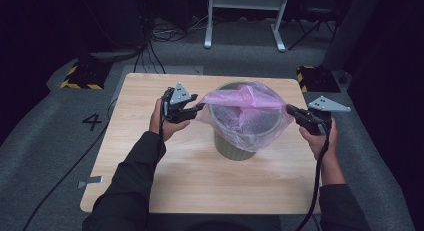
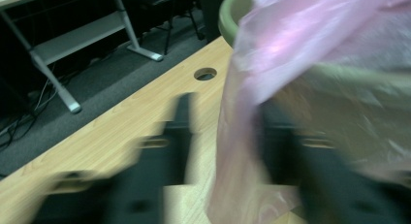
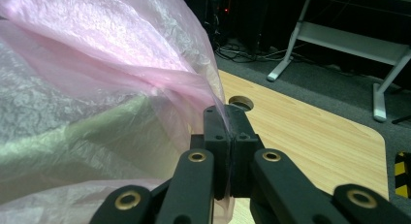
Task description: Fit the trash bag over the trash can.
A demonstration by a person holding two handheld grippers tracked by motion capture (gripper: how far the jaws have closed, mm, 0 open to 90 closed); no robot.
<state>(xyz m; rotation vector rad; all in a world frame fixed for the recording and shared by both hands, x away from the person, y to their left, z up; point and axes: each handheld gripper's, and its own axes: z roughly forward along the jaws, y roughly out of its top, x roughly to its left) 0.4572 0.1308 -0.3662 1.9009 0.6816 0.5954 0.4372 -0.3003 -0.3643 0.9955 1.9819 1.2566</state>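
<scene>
A grey-green bin (image 1: pixel 235 150) stands at the middle of the wooden table (image 1: pixel 200 186), with a thin pink plastic bag (image 1: pixel 245 105) draped over its mouth. At the bag's left edge, my left gripper (image 1: pixel 201 107) is open. In the blurred left gripper view its jaws stand wide apart with the hanging bag film (image 2: pixel 242 136) between them, under the bin's rim (image 2: pixel 227 15). My right gripper (image 1: pixel 290 109) is at the bag's right edge. Its jaws are shut (image 3: pixel 228 118) on a fold of the pink film (image 3: pixel 97 64), pulling it taut.
A round cable hole (image 2: pixel 205 73) (image 3: pixel 241 103) is cut into the table's far side. A white desk frame (image 1: pixel 245 21) and cables lie on the floor beyond. Yellow-and-black striped blocks (image 1: pixel 80 77) (image 1: pixel 316 79) sit on the floor at both far corners.
</scene>
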